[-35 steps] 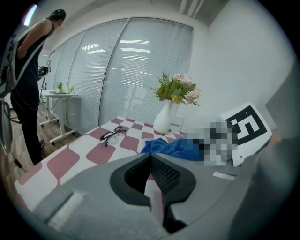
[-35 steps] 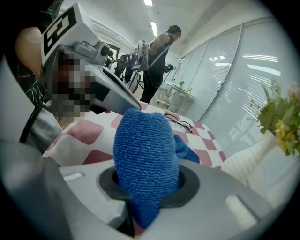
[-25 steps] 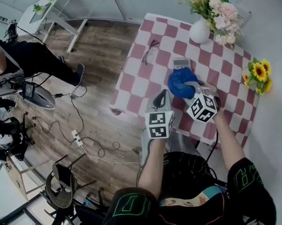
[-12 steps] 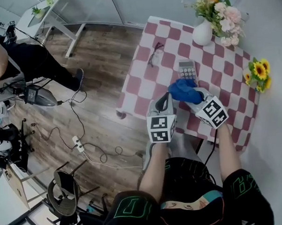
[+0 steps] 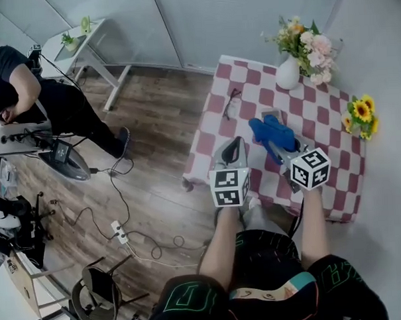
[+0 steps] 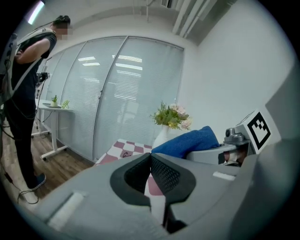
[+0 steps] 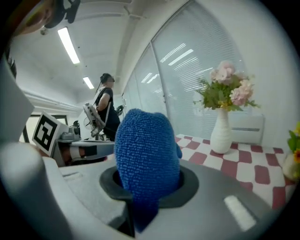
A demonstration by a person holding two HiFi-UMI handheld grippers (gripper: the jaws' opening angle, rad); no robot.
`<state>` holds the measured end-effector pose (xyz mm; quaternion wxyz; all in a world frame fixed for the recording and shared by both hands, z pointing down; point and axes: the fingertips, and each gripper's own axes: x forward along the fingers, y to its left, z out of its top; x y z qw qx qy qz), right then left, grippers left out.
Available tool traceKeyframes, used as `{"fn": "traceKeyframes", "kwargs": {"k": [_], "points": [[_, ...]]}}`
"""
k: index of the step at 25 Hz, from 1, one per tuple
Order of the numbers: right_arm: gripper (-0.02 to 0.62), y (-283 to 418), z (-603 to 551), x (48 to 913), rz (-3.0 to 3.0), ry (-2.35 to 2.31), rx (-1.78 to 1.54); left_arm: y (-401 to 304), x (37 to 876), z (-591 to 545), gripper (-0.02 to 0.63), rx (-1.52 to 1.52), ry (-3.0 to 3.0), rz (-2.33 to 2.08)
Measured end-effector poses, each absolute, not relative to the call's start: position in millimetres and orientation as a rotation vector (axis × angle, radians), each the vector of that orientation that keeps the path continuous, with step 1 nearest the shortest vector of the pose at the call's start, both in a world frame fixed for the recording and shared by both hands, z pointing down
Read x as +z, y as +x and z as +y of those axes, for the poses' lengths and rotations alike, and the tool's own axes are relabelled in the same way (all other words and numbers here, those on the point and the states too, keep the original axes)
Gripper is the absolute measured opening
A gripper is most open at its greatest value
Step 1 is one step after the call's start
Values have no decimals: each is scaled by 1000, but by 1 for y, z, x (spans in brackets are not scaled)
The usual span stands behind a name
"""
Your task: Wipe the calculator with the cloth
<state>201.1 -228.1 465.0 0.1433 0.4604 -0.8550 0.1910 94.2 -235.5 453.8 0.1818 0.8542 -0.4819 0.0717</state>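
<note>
1. the cloth (image 7: 146, 154), blue and bunched, is clamped between the jaws of the right gripper (image 5: 286, 152); the jaws are closed down on it and it bulges up out of them
2. the jaws of the left gripper (image 6: 151, 158) are brought together, their dark pads meeting at the tips; nothing is held between them
3. in the head view the calculator (image 5: 273, 114) is seen only in part, as a grey edge on the checkered table (image 5: 317, 104) at the far side of the cloth; whether the cloth touches it cannot be told
4. the left gripper is held over the near left edge of the table, just beside the right gripper and apart from the calculator
5. a pair of glasses (image 5: 232, 103) is laid on the table to the left of the calculator; a white vase of flowers (image 5: 288, 72) is stood at the far edge, and sunflowers (image 5: 360, 113) at the right edge
6. a person (image 5: 32, 97) is seen on the wooden floor, well apart from the table
</note>
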Motion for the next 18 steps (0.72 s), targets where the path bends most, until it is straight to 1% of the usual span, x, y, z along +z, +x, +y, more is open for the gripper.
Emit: {"fn": "traceKeyframes", "kwargs": {"k": [4, 10, 18], "points": [[103, 218, -244, 432, -2419, 1572, 568, 95, 423, -250, 11, 123, 2476, -1363], [103, 242, -250, 389, -2350, 1818, 451, 103, 378, -264, 11, 38, 2581, -1362], [103, 266, -253, 345, -2360, 1969, 319, 119, 337, -278, 11, -9, 2690, -1345]]}}
